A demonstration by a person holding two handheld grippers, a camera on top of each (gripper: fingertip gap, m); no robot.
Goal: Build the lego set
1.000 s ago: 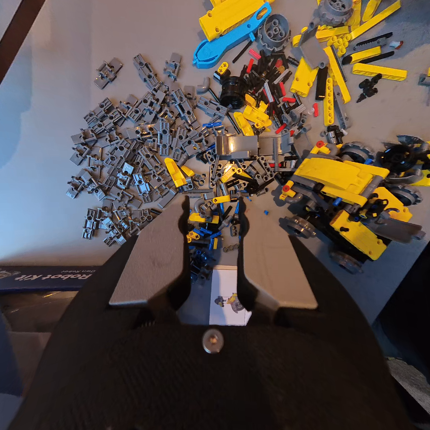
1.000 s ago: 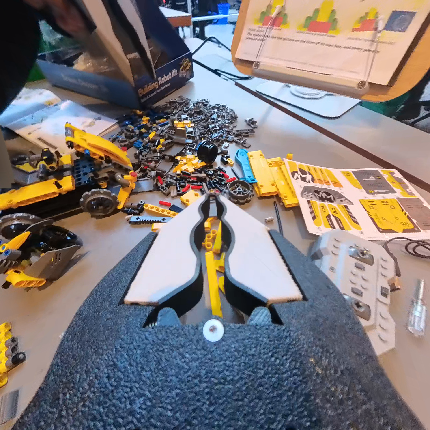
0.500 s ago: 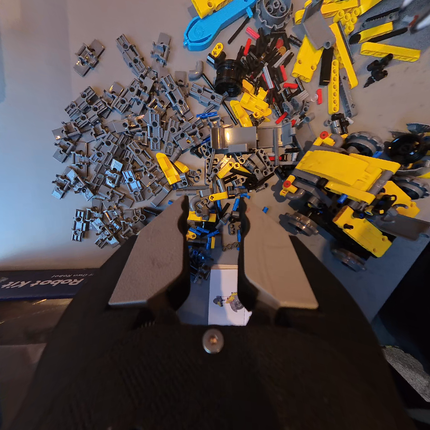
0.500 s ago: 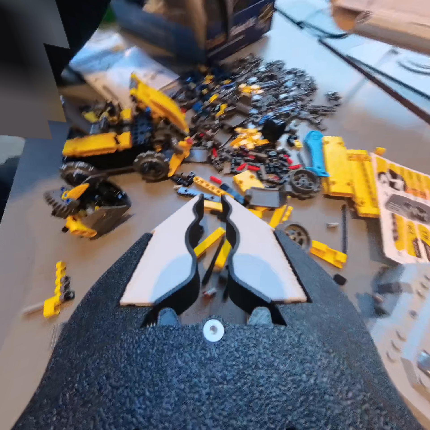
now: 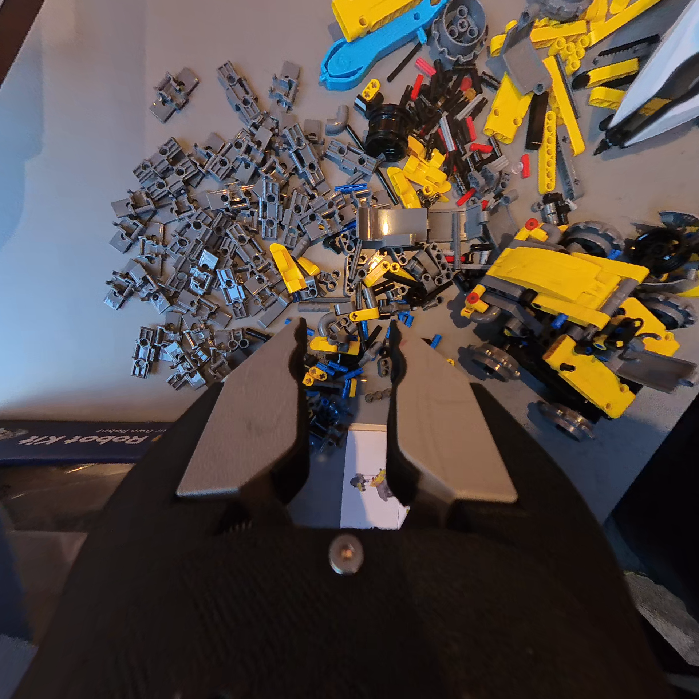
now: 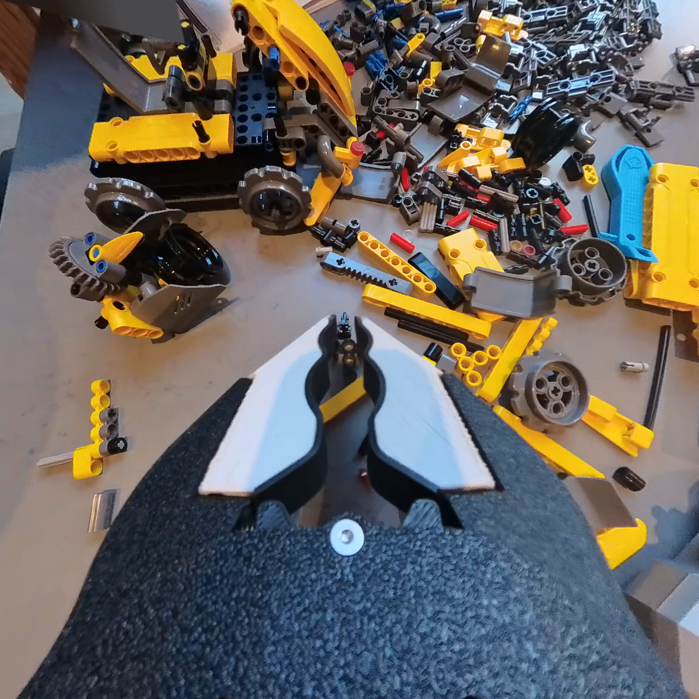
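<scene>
My left gripper [image 5: 346,329] is open and empty. It hovers over a heap of small blue, black and yellow pins [image 5: 336,370] beside a pile of grey track links [image 5: 212,234]. My right gripper [image 6: 345,321] has its jaws nearly together around a small black connector piece [image 6: 345,334] just above the table. It also shows at the upper right of the left wrist view [image 5: 605,142]. A part-built yellow and black vehicle [image 5: 567,302] stands right of the left gripper and shows far left in the right wrist view [image 6: 227,132].
A grey bucket assembly with a gear [image 6: 151,287] lies left of the right gripper. Yellow beams [image 6: 427,314], a grey wheel hub [image 6: 548,391] and a blue tool [image 6: 628,196] lie to its right. A dark blue box [image 5: 75,438] and a booklet [image 5: 367,480] lie under the left gripper.
My right gripper has swung down and left to the table, opened, then narrowed around the small black piece. My left gripper has barely moved and stays open.
</scene>
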